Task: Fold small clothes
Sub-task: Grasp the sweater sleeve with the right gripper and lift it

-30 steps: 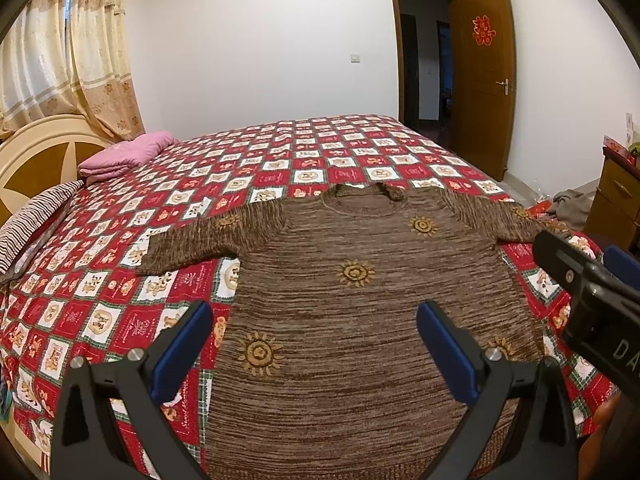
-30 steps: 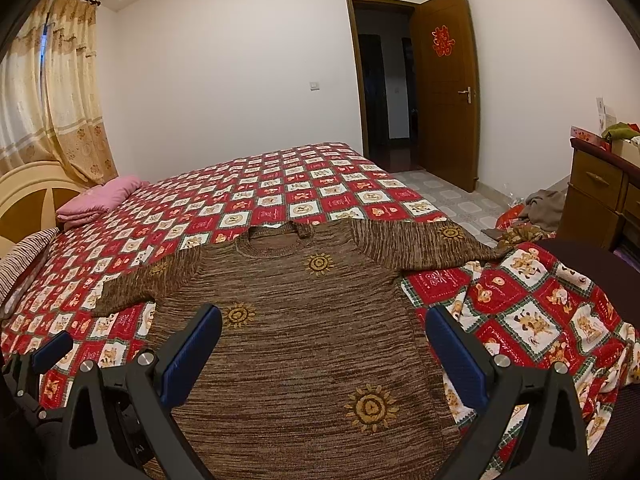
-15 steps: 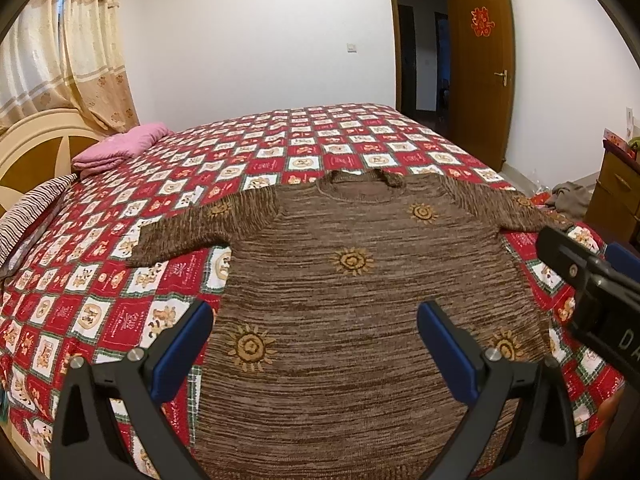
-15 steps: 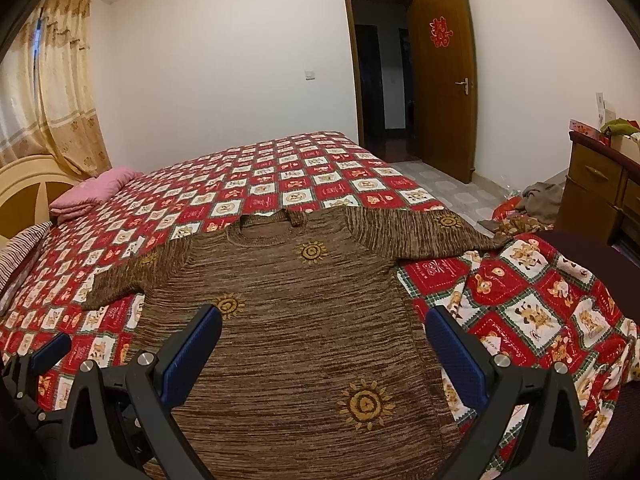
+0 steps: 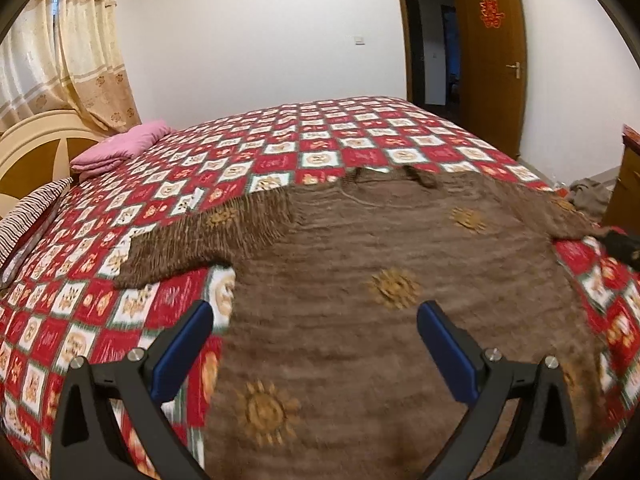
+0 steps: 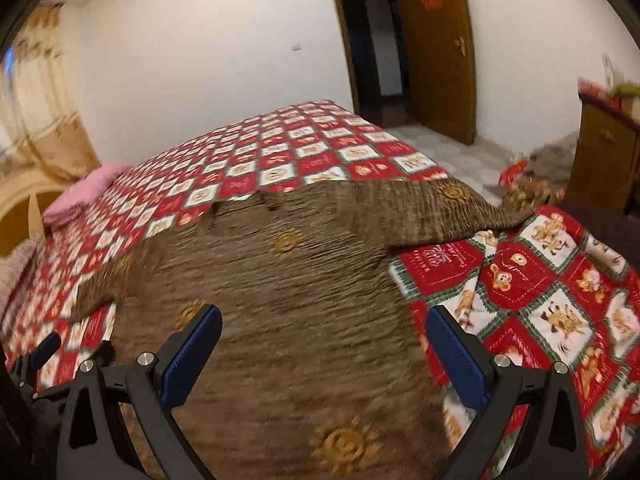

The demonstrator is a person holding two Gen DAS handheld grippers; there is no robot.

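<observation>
A brown knitted sweater [image 5: 360, 300] with gold sun motifs lies spread flat on the bed, collar away from me, both sleeves stretched out. It also shows in the right wrist view [image 6: 280, 320]. My left gripper [image 5: 316, 344] is open and empty, hovering above the sweater's lower left part. My right gripper [image 6: 324, 348] is open and empty above the sweater's lower right part, its right finger over the sweater's right edge. The left sleeve [image 5: 200, 240] lies on the quilt; the right sleeve [image 6: 432, 208] reaches towards the bed's right edge.
The bed has a red and white checked quilt [image 5: 280, 152]. A pink folded cloth [image 5: 120, 148] and a striped pillow [image 5: 28, 216] lie by the headboard at left. A wooden dresser [image 6: 604, 148] and clothes on the floor [image 6: 532, 184] are at right; an open door [image 5: 488, 52] behind.
Both grippers have moved forward and lower over the sweater, which now looks larger; both views are blurred by the motion. The right gripper has tilted. Both stay open.
</observation>
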